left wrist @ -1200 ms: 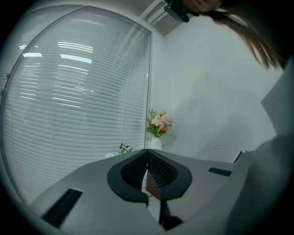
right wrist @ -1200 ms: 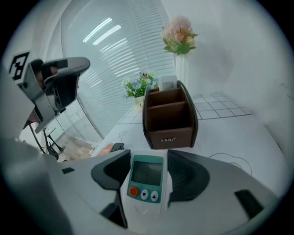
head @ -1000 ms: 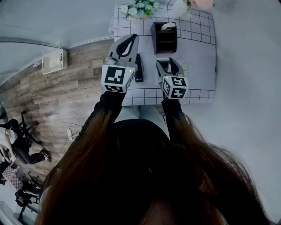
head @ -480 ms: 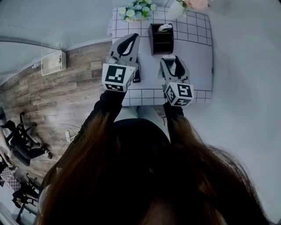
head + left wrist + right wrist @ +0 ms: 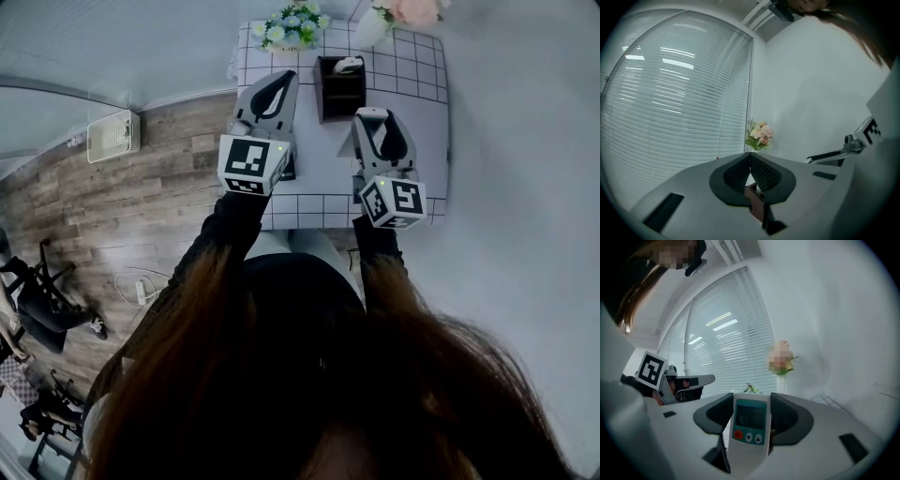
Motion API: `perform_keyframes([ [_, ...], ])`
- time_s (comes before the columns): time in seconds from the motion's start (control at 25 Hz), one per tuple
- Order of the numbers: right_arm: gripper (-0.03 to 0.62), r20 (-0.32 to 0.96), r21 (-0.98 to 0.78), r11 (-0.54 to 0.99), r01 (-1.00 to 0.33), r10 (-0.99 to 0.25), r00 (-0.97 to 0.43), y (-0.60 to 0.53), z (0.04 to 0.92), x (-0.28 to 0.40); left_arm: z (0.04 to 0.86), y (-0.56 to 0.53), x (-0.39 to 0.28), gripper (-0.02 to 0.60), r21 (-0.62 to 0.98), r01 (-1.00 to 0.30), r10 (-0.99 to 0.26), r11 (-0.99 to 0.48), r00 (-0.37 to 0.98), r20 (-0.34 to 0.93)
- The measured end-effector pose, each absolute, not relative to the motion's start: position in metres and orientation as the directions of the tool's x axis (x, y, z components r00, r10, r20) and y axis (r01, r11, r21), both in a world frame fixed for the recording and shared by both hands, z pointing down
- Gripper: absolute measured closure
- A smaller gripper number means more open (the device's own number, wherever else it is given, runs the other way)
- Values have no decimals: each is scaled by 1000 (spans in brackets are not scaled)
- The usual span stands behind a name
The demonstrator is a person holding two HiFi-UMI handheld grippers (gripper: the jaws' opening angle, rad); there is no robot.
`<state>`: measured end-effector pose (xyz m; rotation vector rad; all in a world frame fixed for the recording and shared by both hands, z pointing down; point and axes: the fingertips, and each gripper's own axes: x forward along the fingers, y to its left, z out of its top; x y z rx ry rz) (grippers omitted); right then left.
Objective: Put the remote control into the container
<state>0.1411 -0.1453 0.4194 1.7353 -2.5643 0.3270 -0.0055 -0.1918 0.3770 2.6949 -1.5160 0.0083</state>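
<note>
White plastic with a small screen and a red button, the remote (image 5: 749, 430) is pinched between the fingers (image 5: 790, 418) of the right gripper (image 5: 751, 413). In the head view this gripper hangs over the grid-patterned desk (image 5: 427, 103) in the upper middle of the frame, just to the lower right of the dark container (image 5: 343, 92), so the remote is outside it. The left gripper (image 5: 278, 84) hangs over the desk's left edge, to the left of the container, its fingers (image 5: 733, 176) pressed together at the tips on nothing, below the flowers (image 5: 292, 23) at the top of the frame.
</note>
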Motion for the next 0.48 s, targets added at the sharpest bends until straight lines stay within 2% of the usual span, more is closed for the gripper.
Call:
perform_keyframes([
  [0.48, 338, 99, -150, 401, -904, -903, -417, -193, 408, 138, 383, -210, -15, 572, 42, -878, -877, -477, 478, 47],
])
